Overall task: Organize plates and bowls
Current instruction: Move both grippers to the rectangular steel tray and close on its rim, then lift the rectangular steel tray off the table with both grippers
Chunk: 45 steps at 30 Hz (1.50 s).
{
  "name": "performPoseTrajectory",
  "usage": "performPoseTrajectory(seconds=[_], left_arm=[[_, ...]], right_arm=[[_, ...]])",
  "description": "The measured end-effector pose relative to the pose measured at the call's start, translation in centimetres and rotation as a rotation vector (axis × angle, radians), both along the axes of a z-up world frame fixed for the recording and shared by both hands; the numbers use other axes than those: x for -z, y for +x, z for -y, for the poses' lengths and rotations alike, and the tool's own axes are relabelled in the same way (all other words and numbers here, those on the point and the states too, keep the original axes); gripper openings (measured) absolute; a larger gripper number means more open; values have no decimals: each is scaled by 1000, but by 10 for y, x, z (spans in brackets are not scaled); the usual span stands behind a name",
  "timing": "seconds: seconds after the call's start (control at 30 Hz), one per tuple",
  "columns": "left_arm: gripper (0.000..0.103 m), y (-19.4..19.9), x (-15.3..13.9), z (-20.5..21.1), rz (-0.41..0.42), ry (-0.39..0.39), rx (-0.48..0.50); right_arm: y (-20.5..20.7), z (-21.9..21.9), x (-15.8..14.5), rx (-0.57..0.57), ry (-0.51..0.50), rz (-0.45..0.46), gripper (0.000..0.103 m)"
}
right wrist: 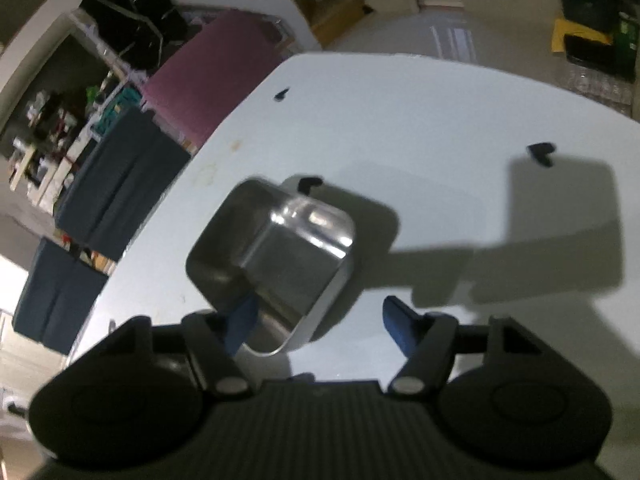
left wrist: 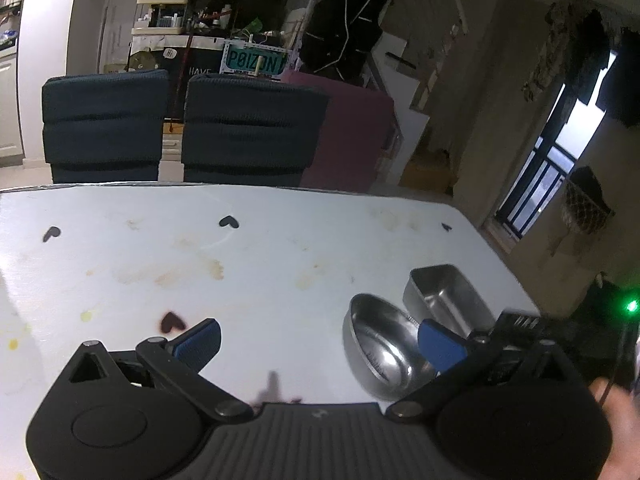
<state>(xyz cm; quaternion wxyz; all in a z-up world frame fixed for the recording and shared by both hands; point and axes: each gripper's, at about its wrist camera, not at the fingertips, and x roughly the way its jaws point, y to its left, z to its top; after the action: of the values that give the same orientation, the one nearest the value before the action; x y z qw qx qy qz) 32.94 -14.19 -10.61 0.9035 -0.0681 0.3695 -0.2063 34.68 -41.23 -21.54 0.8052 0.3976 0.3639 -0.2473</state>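
Observation:
A round steel bowl [left wrist: 376, 352] lies on the white table [left wrist: 240, 264] with a rectangular steel container [left wrist: 448, 300] just behind it. My left gripper [left wrist: 320, 344] hangs open and wide over the table, its right fingertip [left wrist: 440, 350] in front of the bowl's right side and nothing between the pads. In the right wrist view the same container [right wrist: 280, 260] sits under my right gripper [right wrist: 320, 326]. Its near corner lies between the open jaws. The left fingertip [right wrist: 240, 324] overlaps the container's rim, while bare table shows between the right fingertip [right wrist: 400, 328] and the container's wall.
Two dark blue chairs [left wrist: 248, 128] and a maroon-covered piece [left wrist: 352, 136] stand along the table's far edge. Black heart marks [left wrist: 229, 222] and brownish stains dot the tabletop. A person's hand [left wrist: 616, 420] shows at the lower right. The table's right edge [left wrist: 520, 280] is close to the container.

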Motion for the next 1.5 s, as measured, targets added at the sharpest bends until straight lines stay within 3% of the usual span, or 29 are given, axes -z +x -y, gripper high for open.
performPoseTrajectory(seconds=[0.1,0.3,0.43,0.53,0.7,0.93,1.27,1.43,1.5], left_arm=[[103,2,0,8,12,-8,14],[103,-2,3,32,19,-14,82],[103,-6,6,52,9,-36,130],[102,-10,9,68,-12,-69,164],[82,-12,23,104,-110,-70,243],[61,-10,48,143,-207,-66,294],[50,2,77,170,-267,-113,299],[35,7,83,177,-265,-113,290],[23,8,85,179,-270,-109,285]], right_arm=[[5,-4,7,-15,-34,-57,56],[-5,6,9,-32,-94,-71,40],[-19,15,6,-50,-128,-84,13],[-21,16,-3,-93,-165,-107,6],[-32,26,-4,-202,-180,-140,3],[-41,42,-5,-234,-199,-182,3],[-26,38,2,-266,-208,-134,9],[-24,43,5,-261,-198,-93,9],[-23,45,7,-257,-200,-81,10]])
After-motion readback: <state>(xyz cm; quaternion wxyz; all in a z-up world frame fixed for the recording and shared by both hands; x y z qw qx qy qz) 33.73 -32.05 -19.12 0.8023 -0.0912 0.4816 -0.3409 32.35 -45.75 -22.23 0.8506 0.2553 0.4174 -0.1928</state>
